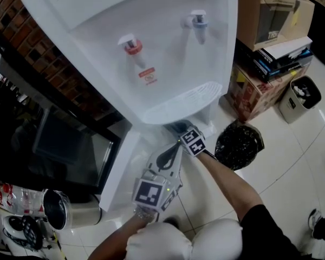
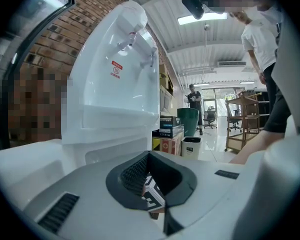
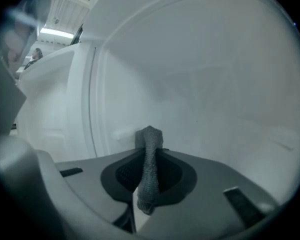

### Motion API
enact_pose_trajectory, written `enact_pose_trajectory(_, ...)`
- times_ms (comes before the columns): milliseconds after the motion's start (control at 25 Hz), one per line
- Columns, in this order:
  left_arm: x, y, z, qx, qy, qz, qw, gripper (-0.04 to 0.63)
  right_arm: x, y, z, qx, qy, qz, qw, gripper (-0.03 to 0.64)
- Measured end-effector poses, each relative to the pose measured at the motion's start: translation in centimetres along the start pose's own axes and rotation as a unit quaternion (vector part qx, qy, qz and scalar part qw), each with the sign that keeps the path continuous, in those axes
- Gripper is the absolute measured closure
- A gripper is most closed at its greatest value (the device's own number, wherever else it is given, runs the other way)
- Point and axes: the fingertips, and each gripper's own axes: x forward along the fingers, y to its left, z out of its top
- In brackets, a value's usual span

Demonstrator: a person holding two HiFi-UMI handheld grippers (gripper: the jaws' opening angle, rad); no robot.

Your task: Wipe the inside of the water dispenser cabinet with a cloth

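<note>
A white water dispenser point(image 1: 151, 37) with a red and a blue tap stands ahead, its lower cabinet door point(image 1: 119, 169) swung open to the left. My right gripper point(image 1: 180, 127) reaches into the cabinet under the drip tray, so its jaws are mostly hidden in the head view. In the right gripper view it point(image 3: 151, 151) is shut on a grey cloth point(image 3: 149, 176), close to the white inner wall point(image 3: 200, 84). My left gripper point(image 1: 175, 149) hangs just outside the opening, behind the right one. Its jaws point(image 2: 149, 155) are shut with nothing in them.
Cardboard boxes point(image 1: 265, 15) and stacked books sit right of the dispenser. A black-bagged bin point(image 1: 239, 144) and a small white bin point(image 1: 302, 97) stand on the tiled floor. A dark counter point(image 1: 70, 150) and a metal pot point(image 1: 57, 210) are at left. A person point(image 2: 194, 101) stands far off.
</note>
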Motion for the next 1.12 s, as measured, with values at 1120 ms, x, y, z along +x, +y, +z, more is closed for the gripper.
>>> enact_pose_trajectory(1120, 0.5, -0.9, 0.1, 0.005, -0.006, -0.005, 1.0, 0.594, -1.0, -0.5, -3.1, -0.024, 0.039, -0.007, 0.999, 0.58)
